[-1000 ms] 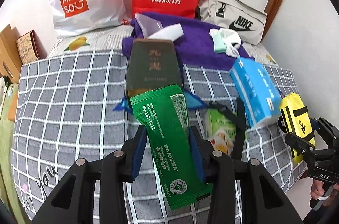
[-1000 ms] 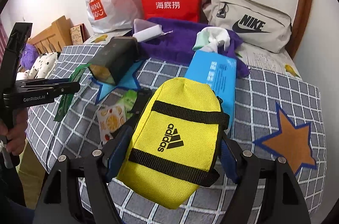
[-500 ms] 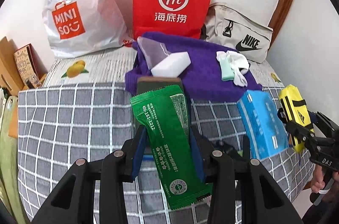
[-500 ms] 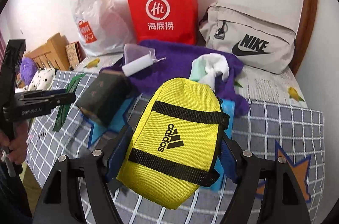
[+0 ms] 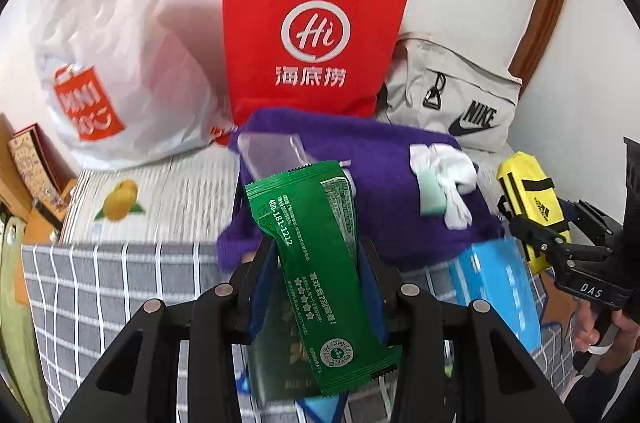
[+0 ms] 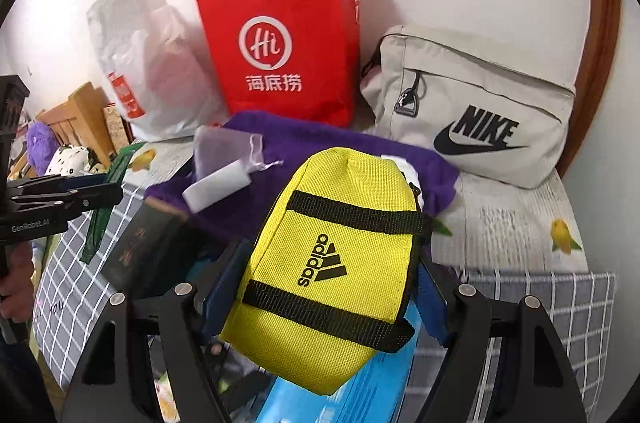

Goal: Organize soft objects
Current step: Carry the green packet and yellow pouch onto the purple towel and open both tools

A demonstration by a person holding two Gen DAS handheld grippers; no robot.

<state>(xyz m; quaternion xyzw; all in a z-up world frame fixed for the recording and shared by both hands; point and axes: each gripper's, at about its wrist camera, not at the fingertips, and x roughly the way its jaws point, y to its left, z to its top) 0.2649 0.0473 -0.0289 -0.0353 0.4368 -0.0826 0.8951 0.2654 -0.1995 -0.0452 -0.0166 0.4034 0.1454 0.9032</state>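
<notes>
Your left tool (image 5: 318, 255) gripped a green sachet (image 5: 316, 263); your right tool (image 6: 328, 287) gripped a yellow pouch (image 6: 336, 263), above the bed (image 6: 520, 207).

Both tongs tilt downward, left tongs (image 5: 316, 263) clamped narrowly, right tongs (image 6: 332, 287) clamped wider.

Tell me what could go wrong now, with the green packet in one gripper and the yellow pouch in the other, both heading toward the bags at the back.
1. The green packet is gripped mid-length by the left gripper and could slip or bend.
2. The yellow pouch bulges past the right gripper and may brush the white block on the purple towel.
3. The red paper bag stands unsupported; a nudge might tip it.
</notes>
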